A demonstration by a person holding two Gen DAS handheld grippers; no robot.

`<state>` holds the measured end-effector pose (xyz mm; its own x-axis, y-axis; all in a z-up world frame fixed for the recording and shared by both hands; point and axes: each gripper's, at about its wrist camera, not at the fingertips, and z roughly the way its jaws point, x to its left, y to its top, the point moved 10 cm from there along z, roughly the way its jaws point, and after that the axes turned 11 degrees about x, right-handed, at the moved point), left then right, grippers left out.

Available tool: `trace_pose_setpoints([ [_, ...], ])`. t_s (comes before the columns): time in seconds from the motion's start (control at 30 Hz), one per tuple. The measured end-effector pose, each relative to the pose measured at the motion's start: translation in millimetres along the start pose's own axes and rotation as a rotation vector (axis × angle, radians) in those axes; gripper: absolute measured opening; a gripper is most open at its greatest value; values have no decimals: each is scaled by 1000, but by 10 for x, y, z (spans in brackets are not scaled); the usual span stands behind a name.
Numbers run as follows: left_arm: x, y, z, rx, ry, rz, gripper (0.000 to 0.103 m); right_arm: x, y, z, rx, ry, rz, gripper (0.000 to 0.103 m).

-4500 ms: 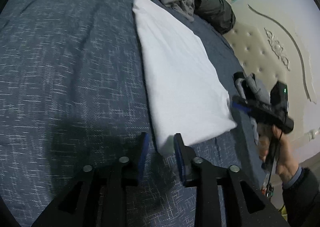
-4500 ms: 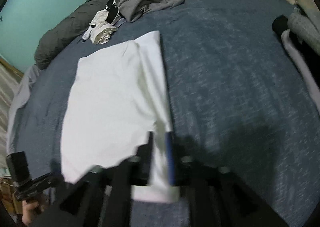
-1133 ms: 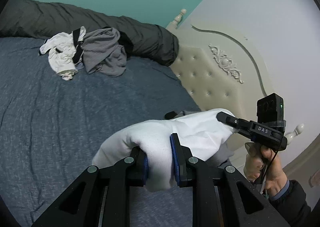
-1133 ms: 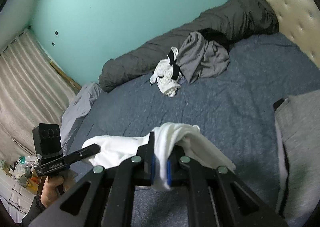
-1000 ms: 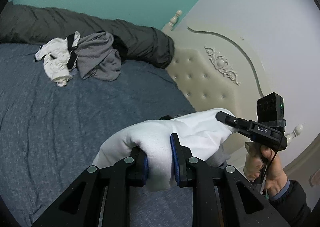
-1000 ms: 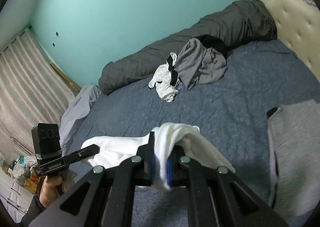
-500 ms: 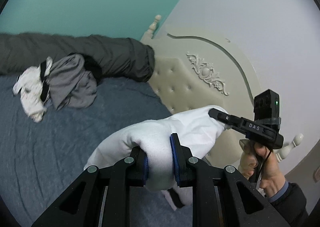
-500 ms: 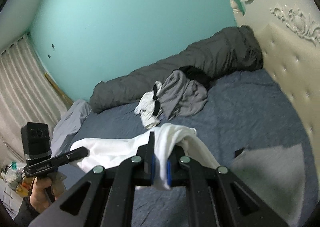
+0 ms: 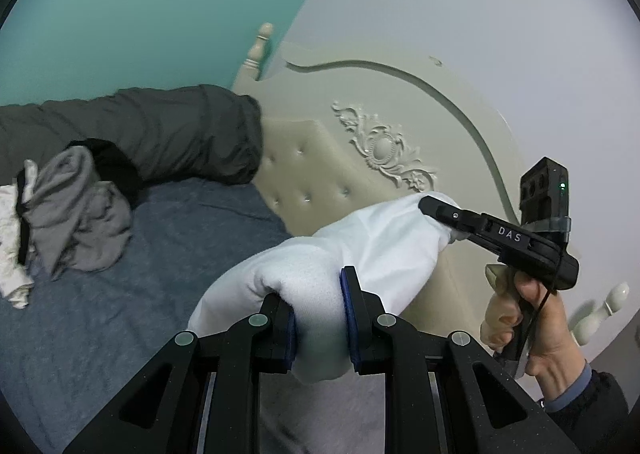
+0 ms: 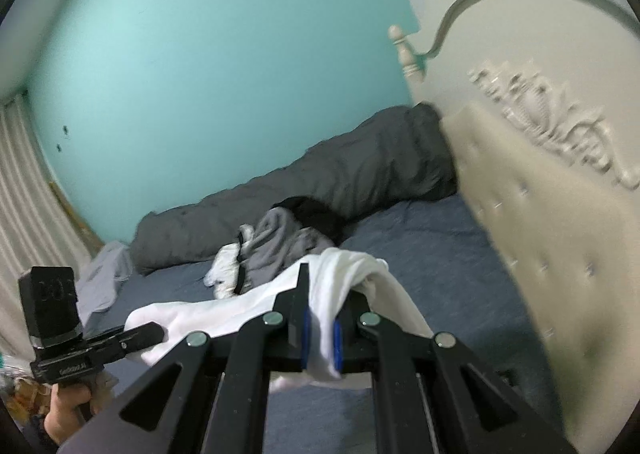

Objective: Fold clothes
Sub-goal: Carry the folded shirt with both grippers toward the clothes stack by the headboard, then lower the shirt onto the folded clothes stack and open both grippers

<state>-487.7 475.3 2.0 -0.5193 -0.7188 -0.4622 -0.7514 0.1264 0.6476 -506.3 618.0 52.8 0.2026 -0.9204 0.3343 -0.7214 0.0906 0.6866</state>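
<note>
A folded white garment (image 9: 380, 246) hangs in the air above the blue bed (image 9: 100, 314), held between both grippers. My left gripper (image 9: 316, 294) is shut on a thick bunched fold at its near end. My right gripper (image 9: 430, 207), held by a hand (image 9: 532, 314), pinches the far end close to the headboard. In the right wrist view the right gripper (image 10: 322, 294) is shut on a fold of the white garment (image 10: 224, 314), whose loose edge droops to the right. The left gripper (image 10: 148, 334) grips the other end at lower left.
A heap of grey and white clothes (image 9: 76, 213) lies on the bed in front of a rolled dark grey duvet (image 9: 160, 129) along the teal wall. The cream tufted headboard (image 9: 360, 157) stands close on the right. A striped curtain (image 10: 24, 213) hangs at far left.
Both grippers took hold of the flat white garment, lifted it off the bed, and have carried it up and toward the headboard. The grips have not changed over the last second.
</note>
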Motion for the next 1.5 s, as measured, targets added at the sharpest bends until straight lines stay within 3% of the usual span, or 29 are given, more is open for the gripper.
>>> trace_pose_setpoints([
  [0.07, -54, -112, 291, 28, -9, -3, 21, -188, -36, -37, 0, -37, -7, 7],
  [0.27, -188, -784, 936, 137, -57, -39, 21, -764, -682, -3, 83, -72, 42, 7],
  [0.4, -343, -1190, 1000, 175, -76, -32, 21, -1113, -1109, -1, 136, -89, 73, 7],
  [0.9, -678, -2466, 1158, 314, -66, -42, 21, -1332, -2554, -355, 291, -57, 162, 7],
  [1.13, -558, -2840, 1250, 355, -62, -98, 21, -1482, -3105, -282, 339, -33, 235, 7],
  [1.4, -449, -3025, 1248, 377, -103, -151, 26, -1557, -3392, -202, 361, 5, 294, 8],
  [1.5, -405, -3012, 1151, 366, -99, -151, 26, -1610, -3455, -226, 359, -31, 294, 15],
])
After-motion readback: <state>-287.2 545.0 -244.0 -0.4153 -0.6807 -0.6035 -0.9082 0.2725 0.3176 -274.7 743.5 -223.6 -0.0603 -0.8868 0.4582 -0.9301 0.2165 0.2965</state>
